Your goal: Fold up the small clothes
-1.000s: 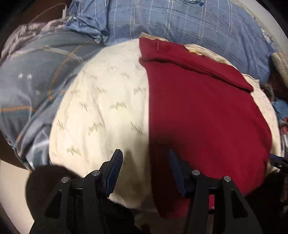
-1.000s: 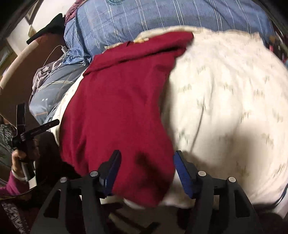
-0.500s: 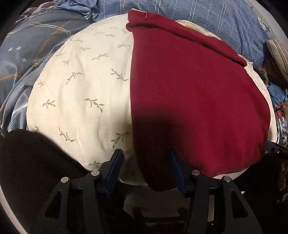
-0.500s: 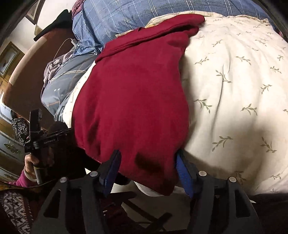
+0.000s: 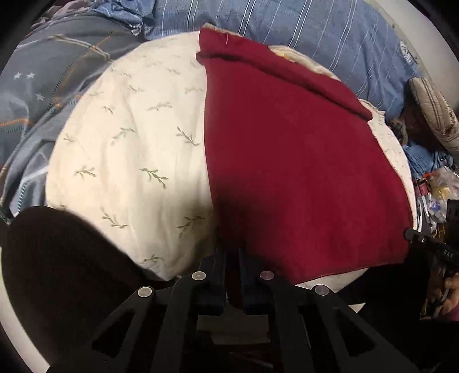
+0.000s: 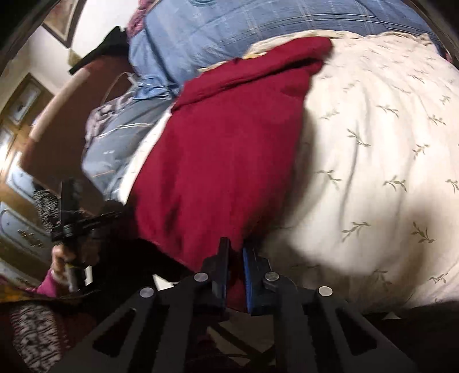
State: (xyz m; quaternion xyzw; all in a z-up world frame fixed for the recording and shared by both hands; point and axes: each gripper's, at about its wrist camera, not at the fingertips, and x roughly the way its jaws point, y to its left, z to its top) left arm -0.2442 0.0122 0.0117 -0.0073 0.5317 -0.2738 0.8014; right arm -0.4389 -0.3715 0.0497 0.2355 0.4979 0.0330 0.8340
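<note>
Home bedroom: bed with cream leaf-print duvet (image 5: 129, 149), blue striped bedding (image 5: 315, 37), framed picture (image 6: 61, 20) on the wall, wooden cabinet (image 6: 17, 114).

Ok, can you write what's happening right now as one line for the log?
step: grab near hem | left tongs: shut on red cloth | right tongs: shut on red cloth | cloth: flat on cream cushion

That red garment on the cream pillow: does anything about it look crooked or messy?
Nothing stands out. The red garment lies fairly flat on the cream pillow, its far edge folded over. The left gripper and right gripper each pinch a near corner.
</note>
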